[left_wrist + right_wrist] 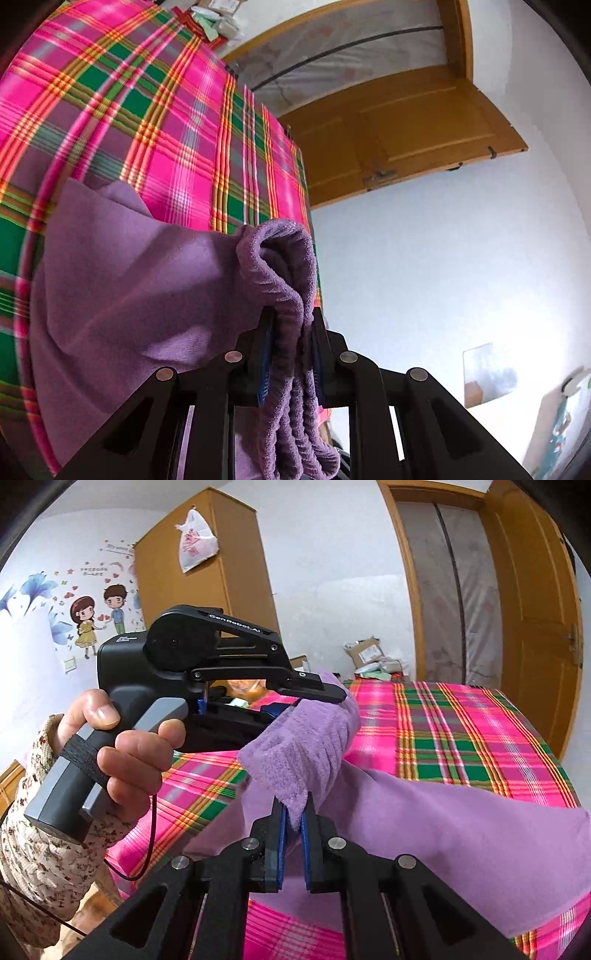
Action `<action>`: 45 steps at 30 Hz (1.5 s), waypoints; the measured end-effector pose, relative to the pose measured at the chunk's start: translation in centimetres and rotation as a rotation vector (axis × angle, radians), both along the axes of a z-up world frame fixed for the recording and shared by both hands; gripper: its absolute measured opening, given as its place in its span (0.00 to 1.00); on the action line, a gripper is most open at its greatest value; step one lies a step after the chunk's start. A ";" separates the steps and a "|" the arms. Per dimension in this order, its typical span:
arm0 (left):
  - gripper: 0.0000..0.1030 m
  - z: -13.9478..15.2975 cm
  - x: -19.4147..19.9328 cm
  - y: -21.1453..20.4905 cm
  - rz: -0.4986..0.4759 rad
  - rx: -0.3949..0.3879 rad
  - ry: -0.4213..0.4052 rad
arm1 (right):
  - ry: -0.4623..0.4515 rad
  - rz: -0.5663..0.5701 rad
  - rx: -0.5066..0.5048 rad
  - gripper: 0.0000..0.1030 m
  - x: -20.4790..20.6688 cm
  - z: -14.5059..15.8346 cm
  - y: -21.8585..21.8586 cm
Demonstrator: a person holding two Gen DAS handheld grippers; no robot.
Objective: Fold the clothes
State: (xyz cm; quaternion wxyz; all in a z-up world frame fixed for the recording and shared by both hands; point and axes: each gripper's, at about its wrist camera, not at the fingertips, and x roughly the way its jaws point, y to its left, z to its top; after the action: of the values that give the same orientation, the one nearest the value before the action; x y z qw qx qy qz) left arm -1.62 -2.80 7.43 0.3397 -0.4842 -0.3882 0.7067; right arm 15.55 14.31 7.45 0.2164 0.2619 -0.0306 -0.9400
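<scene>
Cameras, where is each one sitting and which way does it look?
Left wrist view: sits on the left gripper, looking along its jaws at the purple cloth they pinch, the plaid bedcover and a wooden door; no part of the person shows.
Right wrist view: sits on the right gripper, looking over the bed toward the wardrobe; the person's hand, floral sleeve and the left gripper show.
Shared: the purple cloth, the plaid bedcover, the door.

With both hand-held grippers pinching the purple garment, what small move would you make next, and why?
Probably lower both together to lay the fold flat. The left hand-held gripper and right hand-held gripper each clamp a bunched edge of the purple garment, close together above the plaid sheet.
</scene>
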 end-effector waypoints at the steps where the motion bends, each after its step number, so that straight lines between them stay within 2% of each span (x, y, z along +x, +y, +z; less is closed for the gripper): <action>1: 0.18 -0.3 0.0 0.4 -0.006 0.001 -0.008 | -0.005 -0.006 0.004 0.07 0.0 -0.2 0.3; 12: 0.18 -3.5 -0.6 3.2 -0.028 -0.037 -0.079 | -0.080 -0.050 0.022 0.07 -0.6 -3.0 1.9; 16: 0.18 -3.9 -0.7 3.5 -0.024 -0.074 -0.075 | -0.110 -0.062 0.022 0.07 -0.8 -4.0 2.5; 20: 0.24 -4.1 -0.6 3.3 -0.028 -0.079 -0.070 | -0.136 -0.067 0.027 0.07 -0.9 -4.8 2.7; 21: 0.24 -4.0 -0.5 3.2 -0.023 -0.077 -0.064 | -0.141 -0.069 0.029 0.08 -0.9 -5.0 2.7; 25: 0.37 -3.0 0.5 2.0 0.016 -0.110 -0.009 | -0.171 -0.071 0.002 0.08 -1.0 -5.5 3.6; 30: 0.39 -2.6 2.5 -0.5 0.084 -0.163 0.044 | -0.219 -0.069 -0.076 0.10 -1.0 -6.1 5.6; 35: 0.39 -3.3 4.9 -4.7 0.191 -0.168 0.051 | -0.268 -0.066 -0.153 0.32 -0.9 -6.7 7.6; 38: 0.39 -3.8 6.0 -6.8 0.236 -0.159 0.044 | -0.296 -0.065 -0.200 0.37 -0.9 -7.0 8.7; 40: 0.39 -4.2 6.7 -7.8 0.258 -0.174 0.042 | -0.315 -0.081 -0.297 0.42 -1.3 -7.2 10.6; 42: 0.39 -4.9 7.2 -8.2 0.262 -0.207 0.030 | -0.320 -0.098 -0.385 0.46 -2.1 -7.0 12.4; 45: 0.39 -5.7 7.6 -8.3 0.229 -0.186 0.004 | -0.337 -0.091 -0.441 0.50 -4.1 -6.6 13.6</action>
State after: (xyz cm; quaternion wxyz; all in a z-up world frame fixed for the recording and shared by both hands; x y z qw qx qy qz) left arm 6.00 -11.14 1.68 0.2112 -0.4645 -0.3732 0.7748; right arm 11.47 27.88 0.82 0.2175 0.3592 -0.2820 -0.8626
